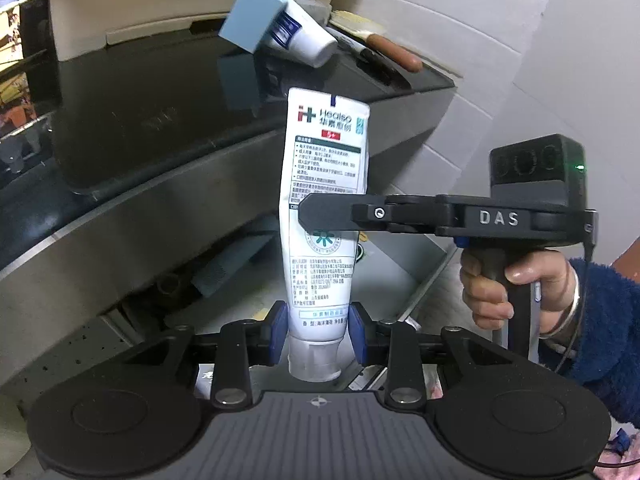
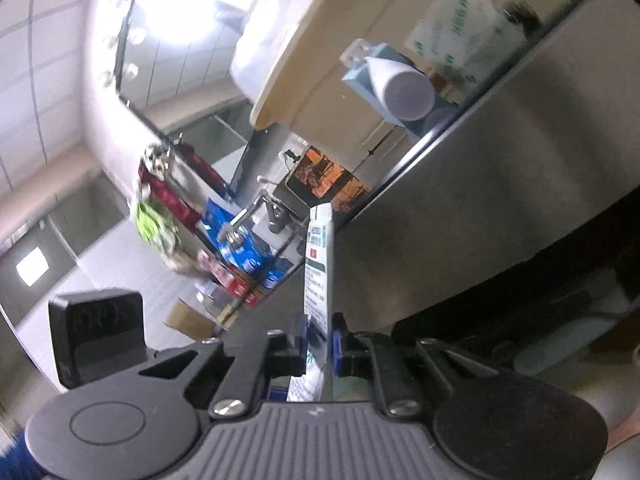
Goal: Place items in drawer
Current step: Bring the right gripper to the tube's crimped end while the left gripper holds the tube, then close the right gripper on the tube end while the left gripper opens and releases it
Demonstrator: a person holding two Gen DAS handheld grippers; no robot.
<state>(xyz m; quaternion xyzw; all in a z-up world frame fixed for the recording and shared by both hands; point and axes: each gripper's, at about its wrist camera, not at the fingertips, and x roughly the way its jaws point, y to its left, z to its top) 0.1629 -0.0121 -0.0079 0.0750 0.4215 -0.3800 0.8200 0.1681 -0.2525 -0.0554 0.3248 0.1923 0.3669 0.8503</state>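
Toothpaste tube (image 1: 322, 216), one only, is pinched by both left tool (image 1: 319, 330) and right tool (image 2: 320, 340).

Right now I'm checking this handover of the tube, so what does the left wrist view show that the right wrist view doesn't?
Only the left wrist view shows the person's hand on the right gripper's handle, the tube's cap end between the left gripper's fingers, and the open drawer below. Only the right wrist view shows the tube edge-on in the right gripper, with shelves of goods behind. Both show the tube gripped at two places and the blue box on the dark countertop.
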